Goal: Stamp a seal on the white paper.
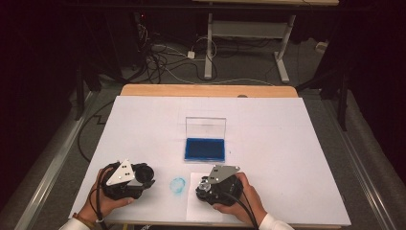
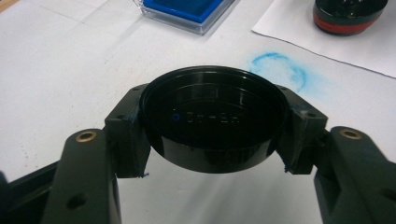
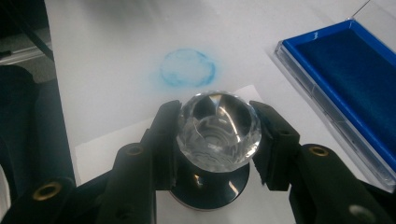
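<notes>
My left hand-held gripper (image 2: 212,140) clamps a black cap (image 2: 212,119); my right hand-held gripper (image 3: 217,140) clamps the stamp's clear knob (image 3: 218,130) over paper (image 3: 102,149).

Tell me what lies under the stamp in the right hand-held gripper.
The stamp stands on a white paper sheet; its base covers the spot beneath, so any print there is hidden.

Claw (image 3: 217,140) clamps crystal-topped stamp (image 3: 218,131) (ink pad (image 3: 345,74) nearby).
</notes>
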`<state>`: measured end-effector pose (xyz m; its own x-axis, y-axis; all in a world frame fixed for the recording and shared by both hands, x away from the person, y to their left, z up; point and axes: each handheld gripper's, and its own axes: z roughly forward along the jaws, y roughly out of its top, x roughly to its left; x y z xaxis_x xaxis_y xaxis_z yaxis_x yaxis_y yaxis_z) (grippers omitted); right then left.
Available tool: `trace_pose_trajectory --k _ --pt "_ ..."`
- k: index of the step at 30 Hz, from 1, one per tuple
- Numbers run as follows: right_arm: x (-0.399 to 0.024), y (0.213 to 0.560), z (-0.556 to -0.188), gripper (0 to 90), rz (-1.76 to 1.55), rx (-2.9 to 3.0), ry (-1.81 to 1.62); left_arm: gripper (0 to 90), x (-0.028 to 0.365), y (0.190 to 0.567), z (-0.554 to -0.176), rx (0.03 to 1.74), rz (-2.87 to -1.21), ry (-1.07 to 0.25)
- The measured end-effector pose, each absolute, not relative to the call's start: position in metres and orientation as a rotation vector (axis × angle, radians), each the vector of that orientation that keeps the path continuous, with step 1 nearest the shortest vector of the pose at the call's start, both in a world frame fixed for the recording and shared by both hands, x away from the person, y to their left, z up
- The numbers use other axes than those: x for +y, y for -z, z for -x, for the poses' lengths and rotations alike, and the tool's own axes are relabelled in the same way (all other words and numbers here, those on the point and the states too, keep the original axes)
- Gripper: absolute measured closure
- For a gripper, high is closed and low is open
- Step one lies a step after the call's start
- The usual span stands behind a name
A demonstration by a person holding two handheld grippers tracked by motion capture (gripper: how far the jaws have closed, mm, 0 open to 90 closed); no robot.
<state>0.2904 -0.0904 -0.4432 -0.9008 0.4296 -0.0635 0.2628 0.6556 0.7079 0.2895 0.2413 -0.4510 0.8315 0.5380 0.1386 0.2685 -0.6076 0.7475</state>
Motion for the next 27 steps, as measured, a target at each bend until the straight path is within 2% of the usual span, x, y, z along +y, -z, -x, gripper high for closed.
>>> trace_pose_trajectory --k 27 --pt "-0.0927 0.4485 -0.2865 56.9 -0.597 2.649 -1.096 36.2 0.2393 0.4519 -0.2885 0.582 -2.253 -0.451"
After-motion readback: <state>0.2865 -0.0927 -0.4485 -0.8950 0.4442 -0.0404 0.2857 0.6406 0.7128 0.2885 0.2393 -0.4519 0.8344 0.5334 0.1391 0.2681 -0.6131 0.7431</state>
